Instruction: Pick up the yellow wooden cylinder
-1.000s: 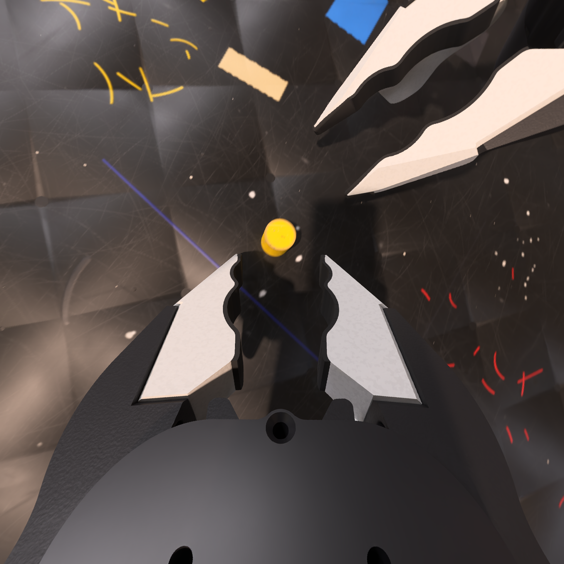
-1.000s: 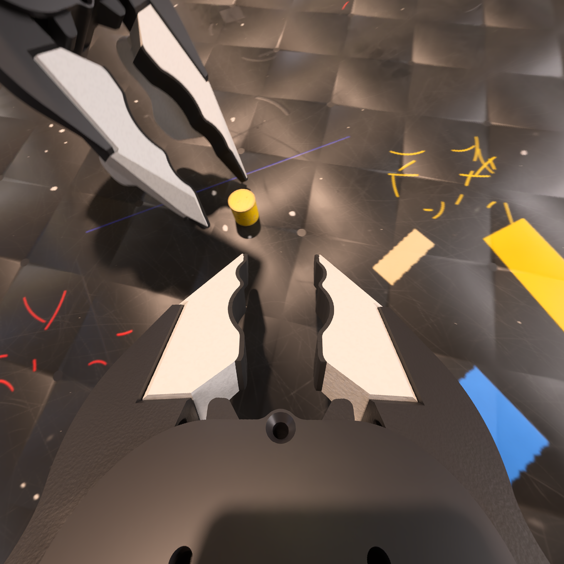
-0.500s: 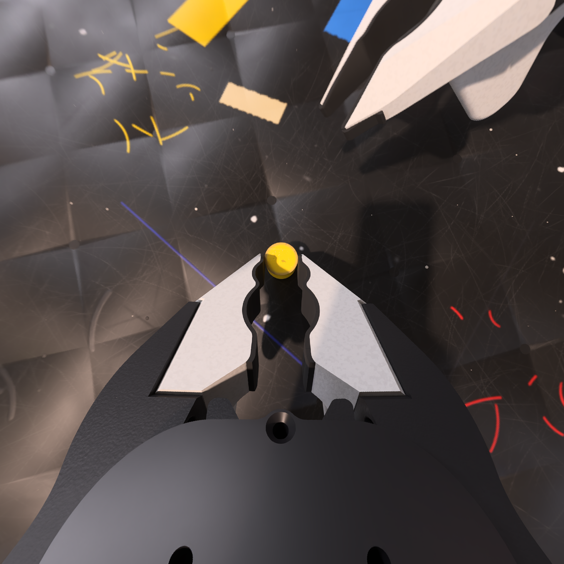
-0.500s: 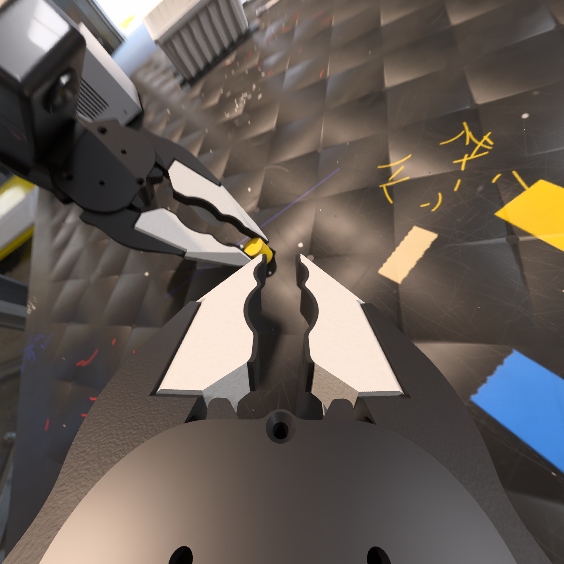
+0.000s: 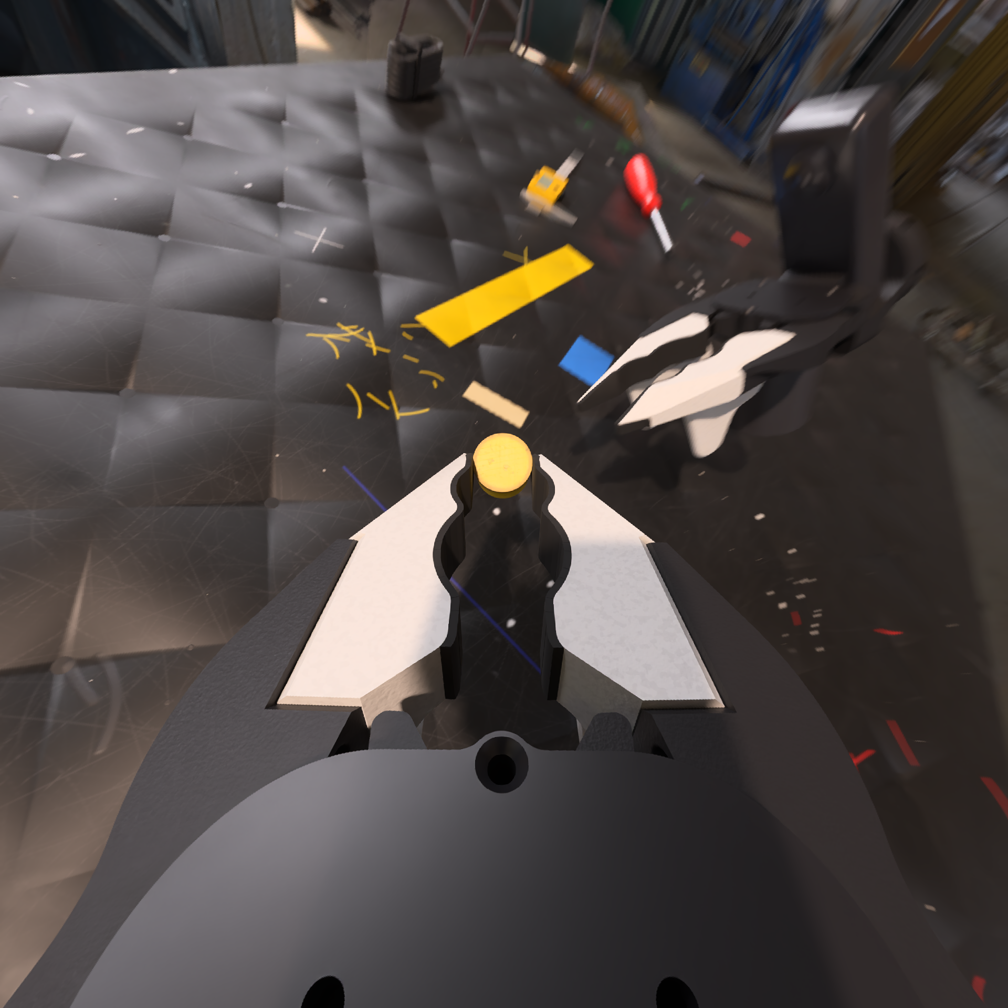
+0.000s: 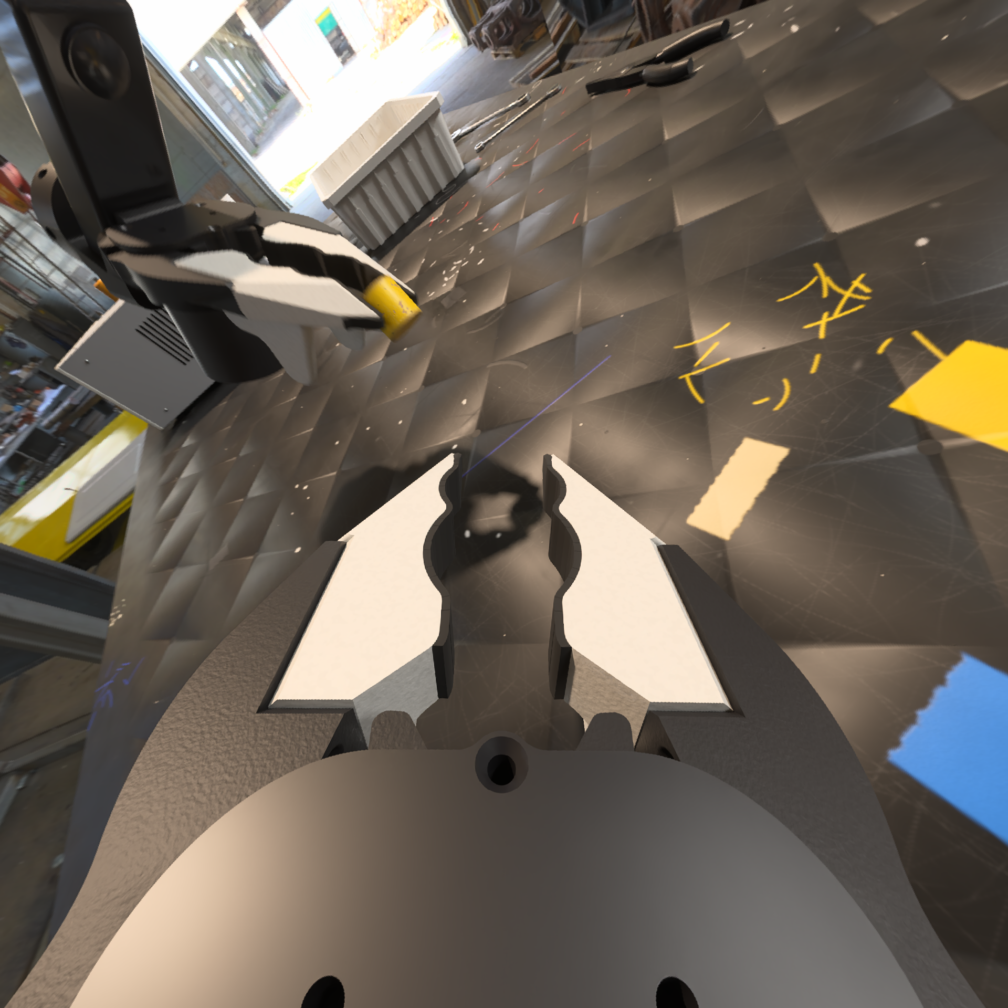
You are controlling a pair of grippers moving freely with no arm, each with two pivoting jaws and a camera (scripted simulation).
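The yellow wooden cylinder (image 5: pixel 502 465) is clamped between the tips of my left gripper (image 5: pixel 502 473) and is held well above the dark quilted table (image 5: pixel 163 338). In the right wrist view the cylinder (image 6: pixel 394 309) sticks out of the left gripper (image 6: pixel 376 305) at the upper left, clear of the surface. My right gripper (image 6: pixel 501 470) is partly open and empty, low over the table; it also shows in the left wrist view (image 5: pixel 600 395) at the right.
On the table lie a yellow strip (image 5: pixel 504 294), a blue patch (image 5: pixel 586 359), a tan patch (image 5: pixel 495 403), a red-handled screwdriver (image 5: pixel 646 197) and a small yellow tool (image 5: pixel 547 188). A white ribbed crate (image 6: pixel 390 166), wrenches (image 6: pixel 504 117) and pliers (image 6: pixel 649 68) lie farther off.
My left gripper closed on the cylinder and lifted it off the table, tilting up. My right gripper narrowed its gap and drew back from the cylinder.
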